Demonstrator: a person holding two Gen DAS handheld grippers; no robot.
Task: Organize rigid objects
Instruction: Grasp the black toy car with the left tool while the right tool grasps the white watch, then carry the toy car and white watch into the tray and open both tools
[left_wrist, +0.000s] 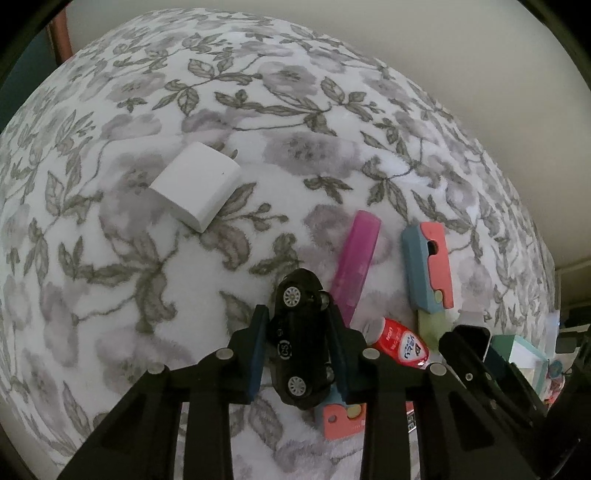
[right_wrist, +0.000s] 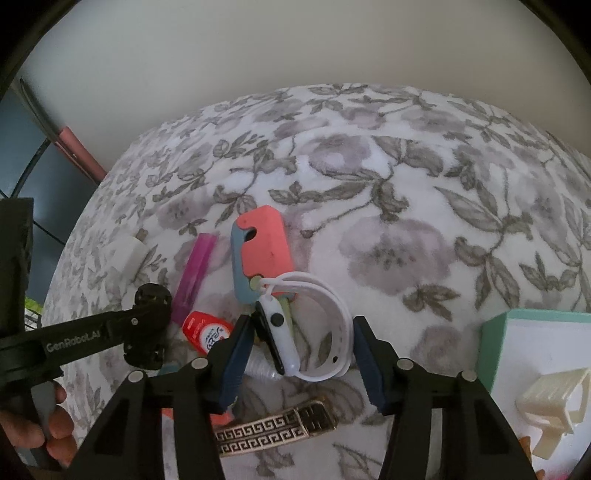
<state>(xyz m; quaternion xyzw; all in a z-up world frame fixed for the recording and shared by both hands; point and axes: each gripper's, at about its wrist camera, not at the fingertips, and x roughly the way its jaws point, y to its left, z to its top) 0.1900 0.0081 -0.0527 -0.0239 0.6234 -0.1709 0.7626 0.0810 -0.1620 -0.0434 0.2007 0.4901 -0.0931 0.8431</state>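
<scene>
My left gripper (left_wrist: 297, 325) is shut on a black toy car (left_wrist: 301, 339), held above the floral blanket; the car also shows in the right wrist view (right_wrist: 147, 328). My right gripper (right_wrist: 301, 343) is open, its fingers either side of a white smartwatch (right_wrist: 306, 332) that lies on the blanket. A pink and blue block (right_wrist: 264, 254) lies just beyond the watch; it also shows in the left wrist view (left_wrist: 430, 266). A purple case (left_wrist: 356, 258), a red tube (left_wrist: 400, 341) and a white box (left_wrist: 195, 186) lie on the blanket.
A teal-edged box (right_wrist: 498, 343) at the right holds a cream plastic chair-like piece (right_wrist: 550, 410). A patterned black and gold strap (right_wrist: 273, 430) lies under the right gripper. A second pink piece (left_wrist: 341, 419) lies under the left gripper. A pale wall is behind.
</scene>
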